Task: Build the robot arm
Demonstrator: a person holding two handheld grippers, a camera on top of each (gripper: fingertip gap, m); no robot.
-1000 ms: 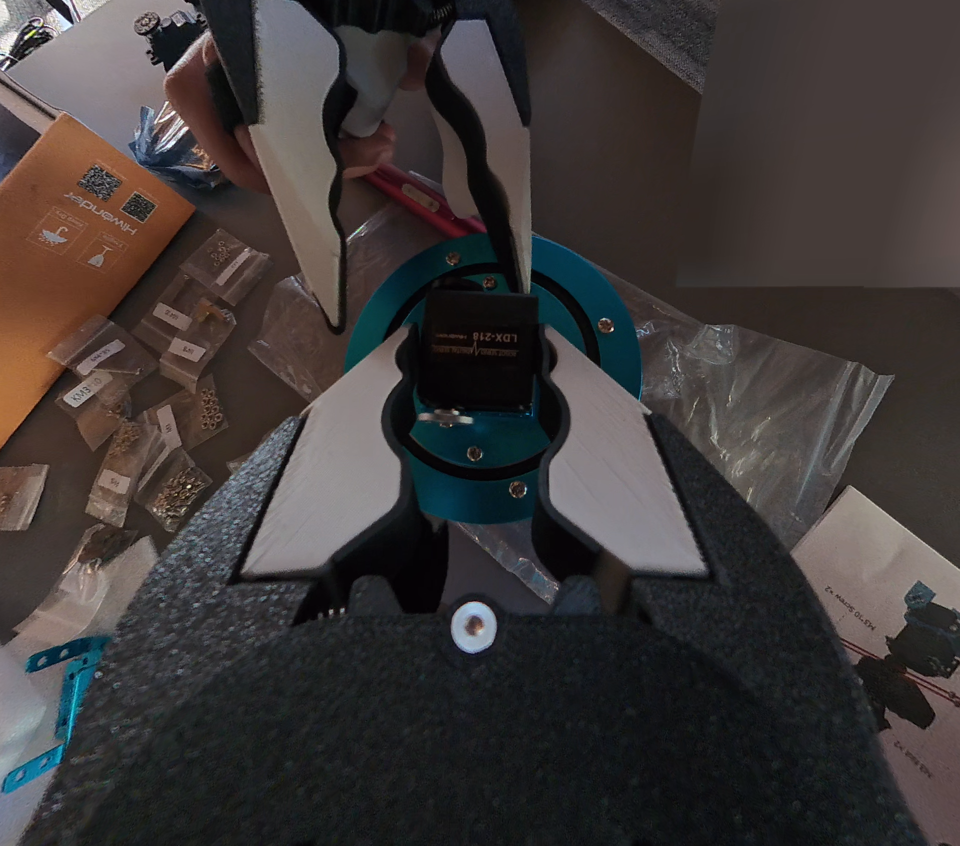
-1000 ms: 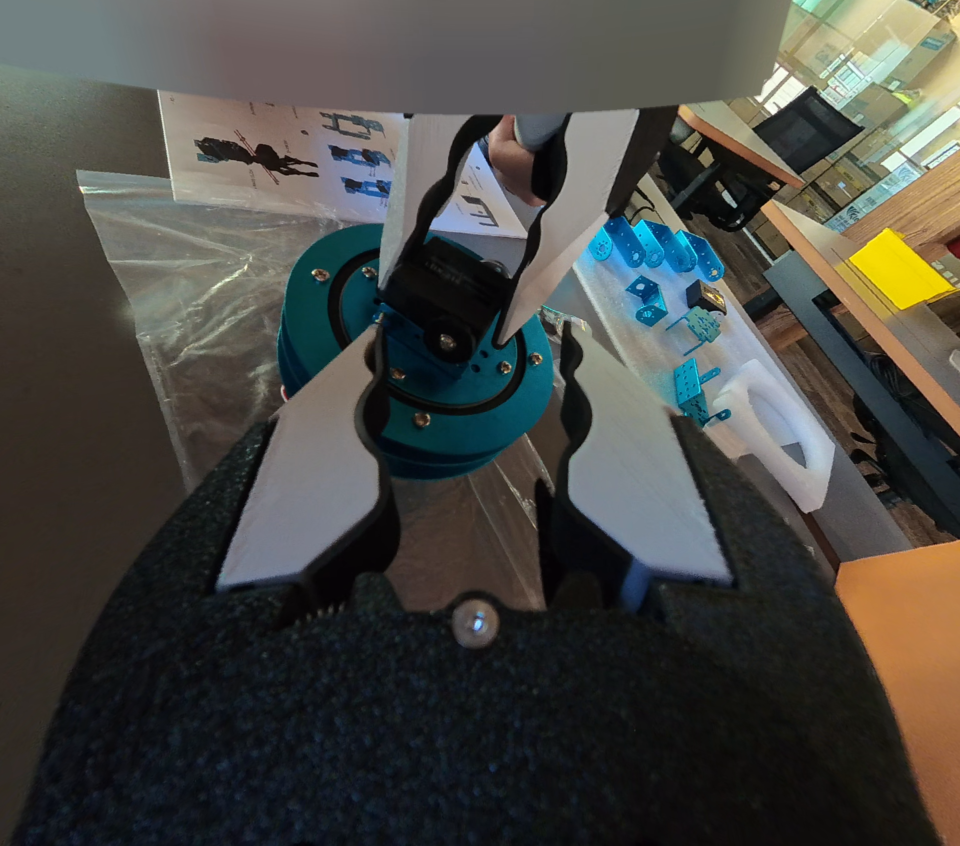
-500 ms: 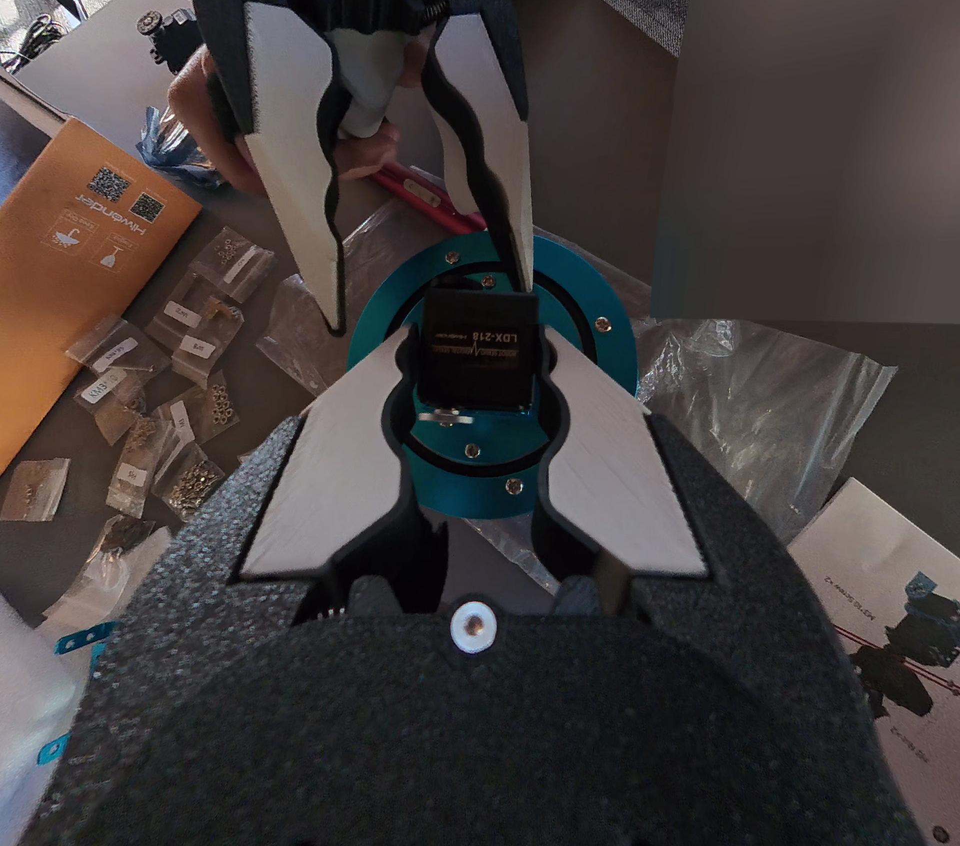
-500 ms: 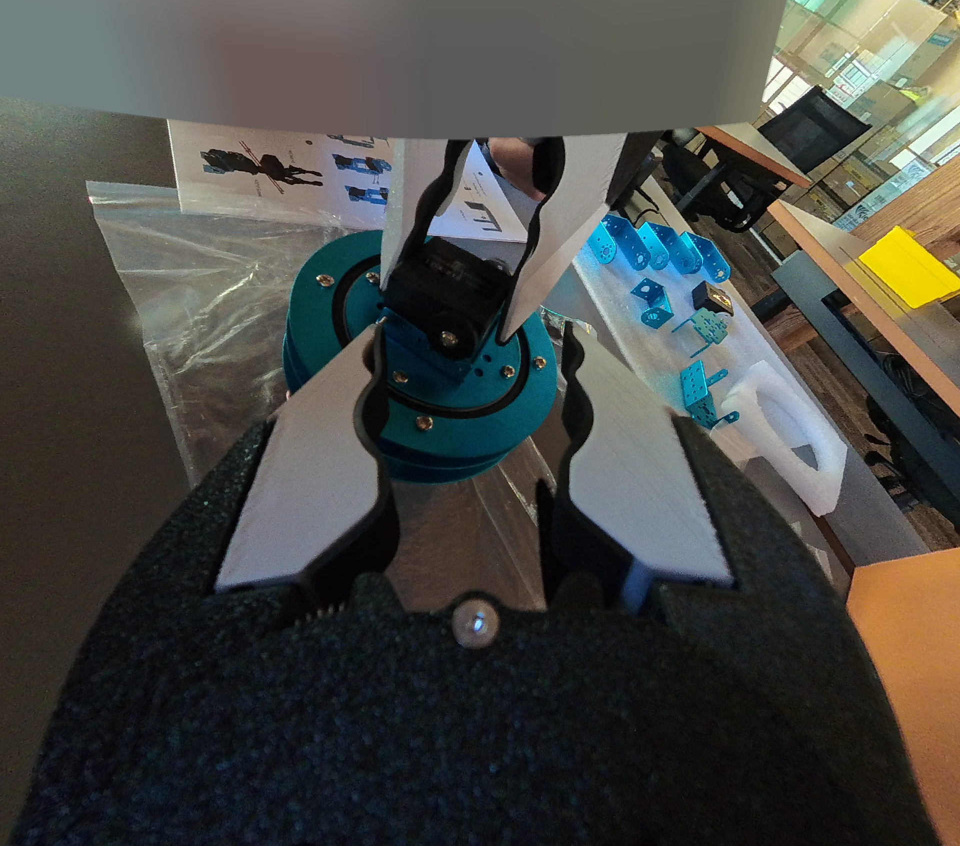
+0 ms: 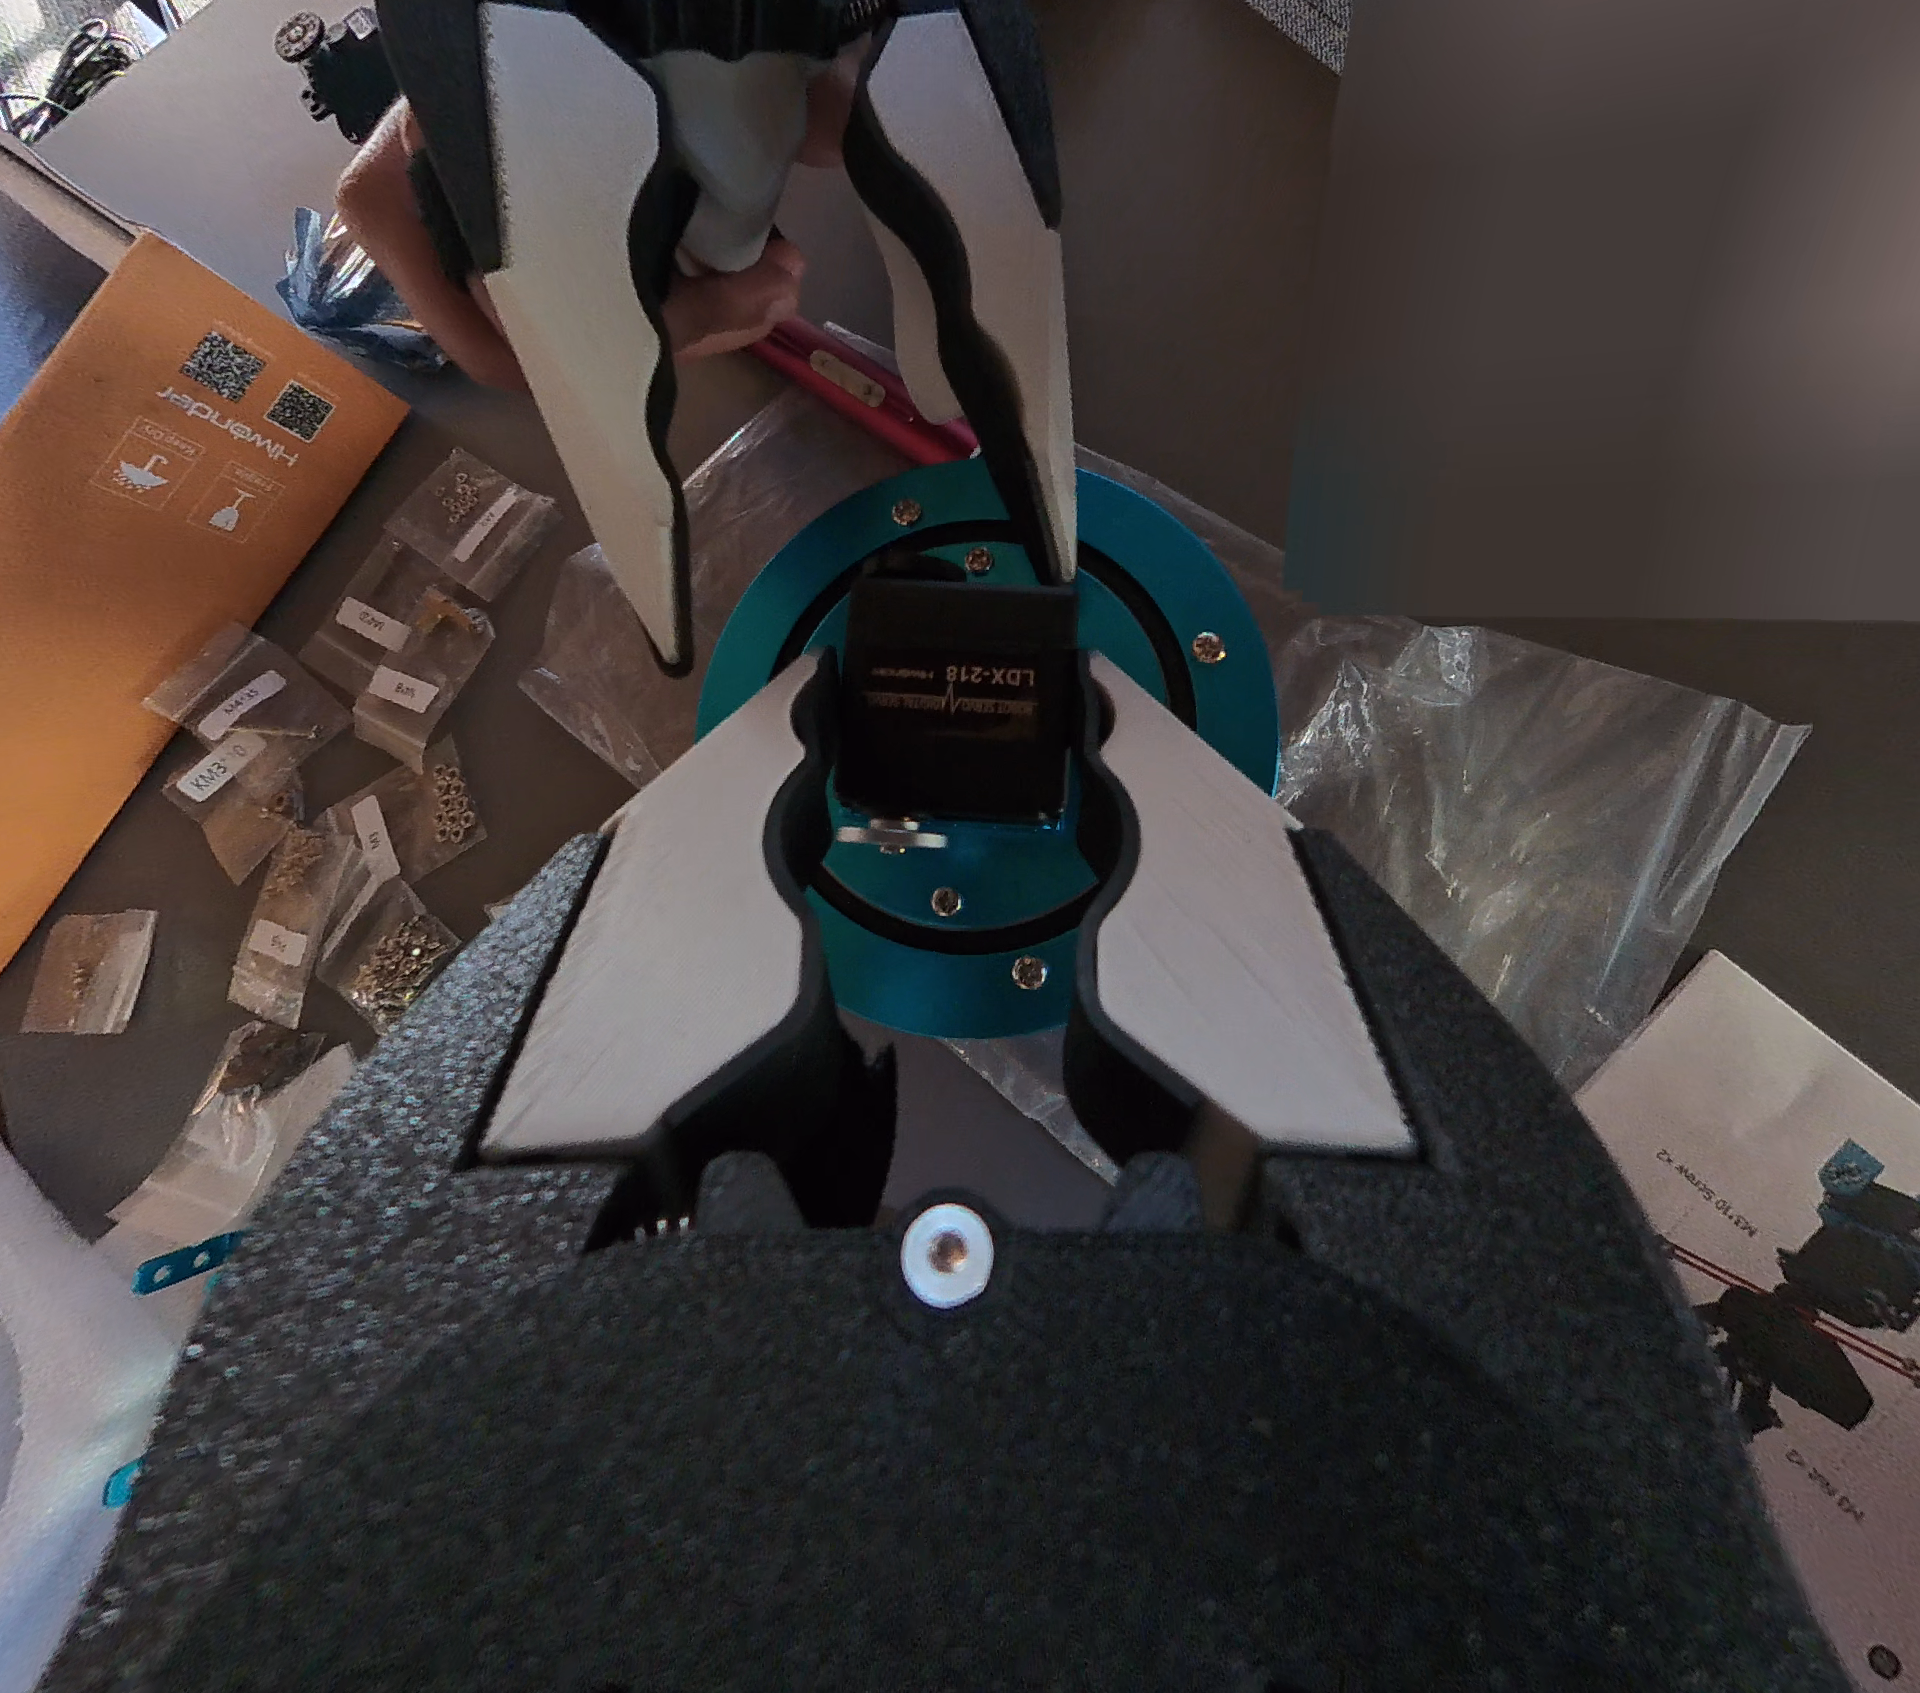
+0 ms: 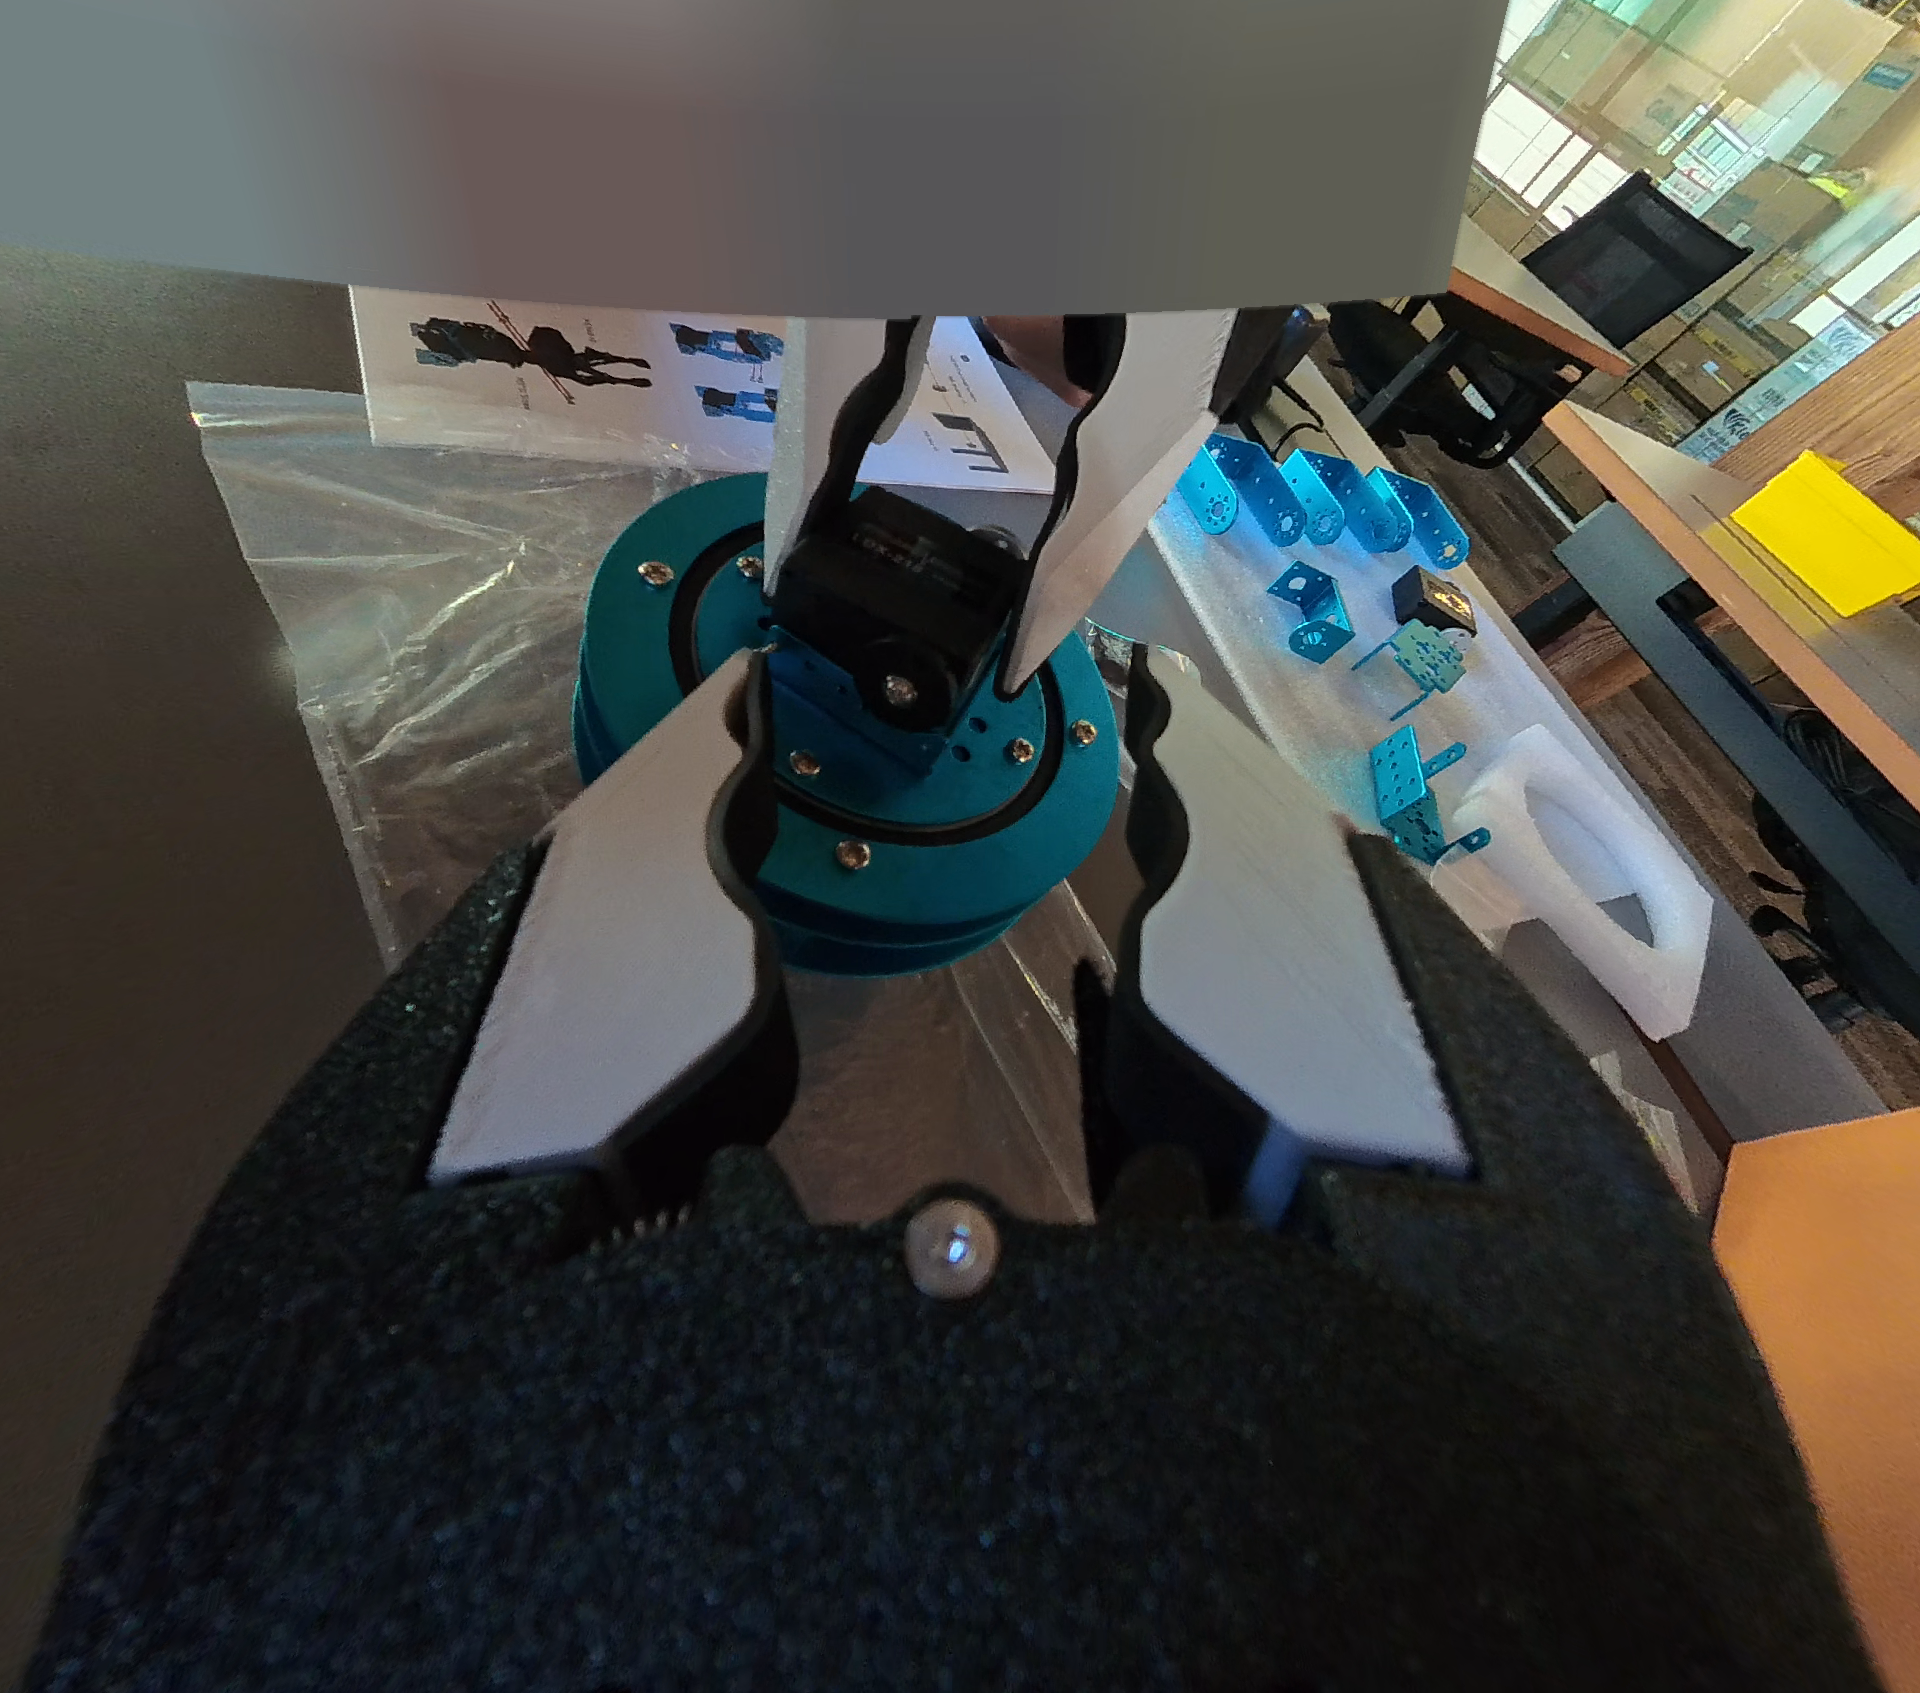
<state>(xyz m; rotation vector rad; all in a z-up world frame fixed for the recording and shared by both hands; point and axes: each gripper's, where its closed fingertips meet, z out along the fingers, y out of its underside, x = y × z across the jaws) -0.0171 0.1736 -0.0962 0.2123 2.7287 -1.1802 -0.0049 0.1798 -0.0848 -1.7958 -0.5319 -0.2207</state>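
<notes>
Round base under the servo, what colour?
Teal, with a black ring inset: round base under the black servo. Right wrist view shows it best.

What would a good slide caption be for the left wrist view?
Left gripper shut on a black servo atop a teal round base; right gripper open beside it.

Black servo motor [image 5: 954, 713]: box-shaped, printed label on its upper face, mounted in a teal bracket at the centre of the teal round turntable base [image 5: 1216, 718]. The left gripper [image 5: 956, 672] is clamped on its two sides. The right gripper [image 6: 940, 667] stands spread, one fingertip at the servo's corner. Base: stacked teal discs, black ring groove, brass-coloured screws, resting on a clear plastic bag [image 6: 416, 604].
</notes>
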